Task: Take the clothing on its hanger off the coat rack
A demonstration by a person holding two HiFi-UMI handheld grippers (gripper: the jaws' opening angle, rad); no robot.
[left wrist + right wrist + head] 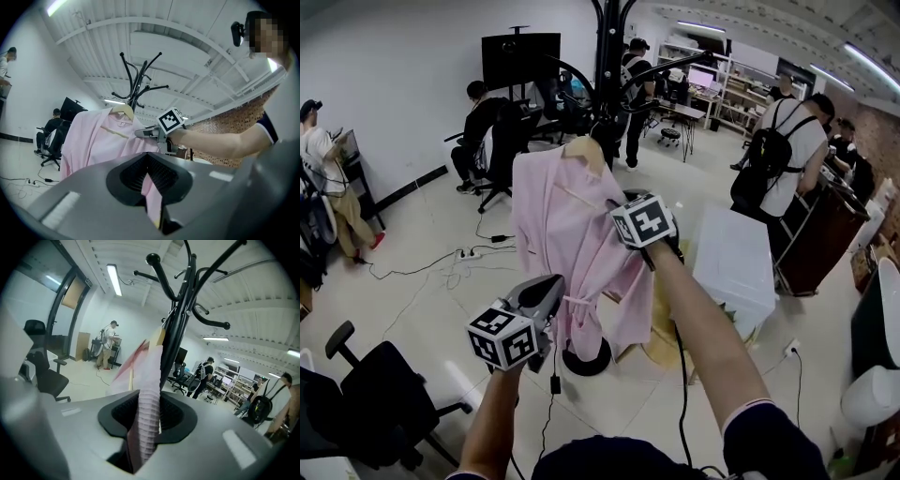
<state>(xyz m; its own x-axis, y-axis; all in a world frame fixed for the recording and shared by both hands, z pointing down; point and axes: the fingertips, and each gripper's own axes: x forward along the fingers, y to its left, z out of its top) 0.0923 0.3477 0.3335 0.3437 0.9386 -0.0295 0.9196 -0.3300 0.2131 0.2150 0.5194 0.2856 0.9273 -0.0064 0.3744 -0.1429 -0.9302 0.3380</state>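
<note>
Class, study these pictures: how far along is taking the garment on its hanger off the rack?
Done: both grips look set. The left gripper pinches a strip of the pink garment, and the right gripper clamps a thick fold. In hand: nothing is lifted yet; the hanger hangs at the rack. Left: lift the hanger clear and carry it away.

Black office chair (380, 389), floor power strip (469, 254) — white box (733, 262) at right.
</note>
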